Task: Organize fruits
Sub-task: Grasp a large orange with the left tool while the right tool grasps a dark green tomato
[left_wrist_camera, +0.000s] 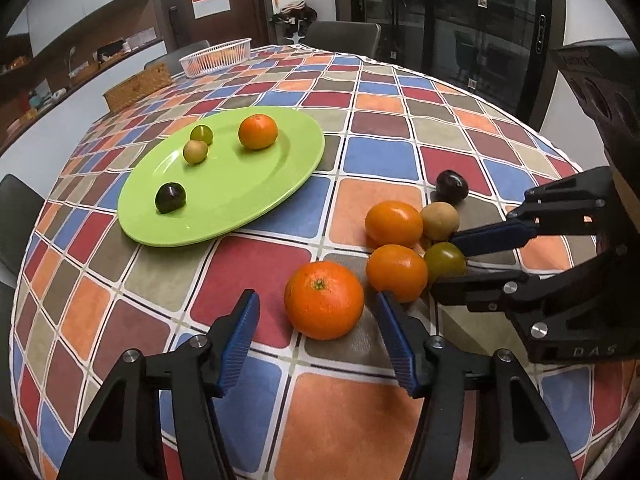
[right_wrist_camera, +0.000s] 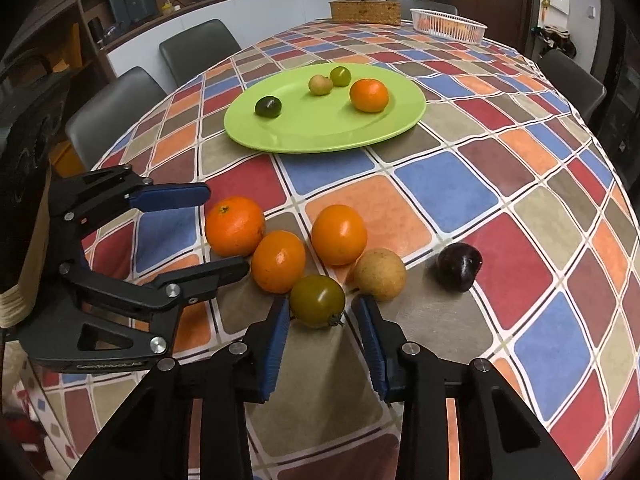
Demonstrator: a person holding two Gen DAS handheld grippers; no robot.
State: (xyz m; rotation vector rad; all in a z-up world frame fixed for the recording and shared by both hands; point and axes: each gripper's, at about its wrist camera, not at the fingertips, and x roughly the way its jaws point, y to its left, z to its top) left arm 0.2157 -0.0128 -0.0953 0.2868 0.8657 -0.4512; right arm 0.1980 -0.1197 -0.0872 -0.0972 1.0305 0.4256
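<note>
A green plate (left_wrist_camera: 240,204) (right_wrist_camera: 320,132) on the checkered tablecloth holds an orange (left_wrist_camera: 258,131), two small green fruits and a dark plum (left_wrist_camera: 170,197). Loose on the cloth lie three oranges, a green tomato (right_wrist_camera: 317,300) (left_wrist_camera: 445,262), a tan fruit (right_wrist_camera: 380,274) and a dark plum (right_wrist_camera: 458,266). My left gripper (left_wrist_camera: 316,308) (right_wrist_camera: 228,232) is open around the nearest orange (left_wrist_camera: 324,299) (right_wrist_camera: 235,225), not touching it. My right gripper (right_wrist_camera: 322,312) (left_wrist_camera: 444,256) is open with its fingers on either side of the green tomato.
A white basket (left_wrist_camera: 216,57) (right_wrist_camera: 448,24) and a wicker box (left_wrist_camera: 138,86) (right_wrist_camera: 365,12) stand at the table's far edge. Dark chairs (right_wrist_camera: 200,50) surround the table. A counter runs behind.
</note>
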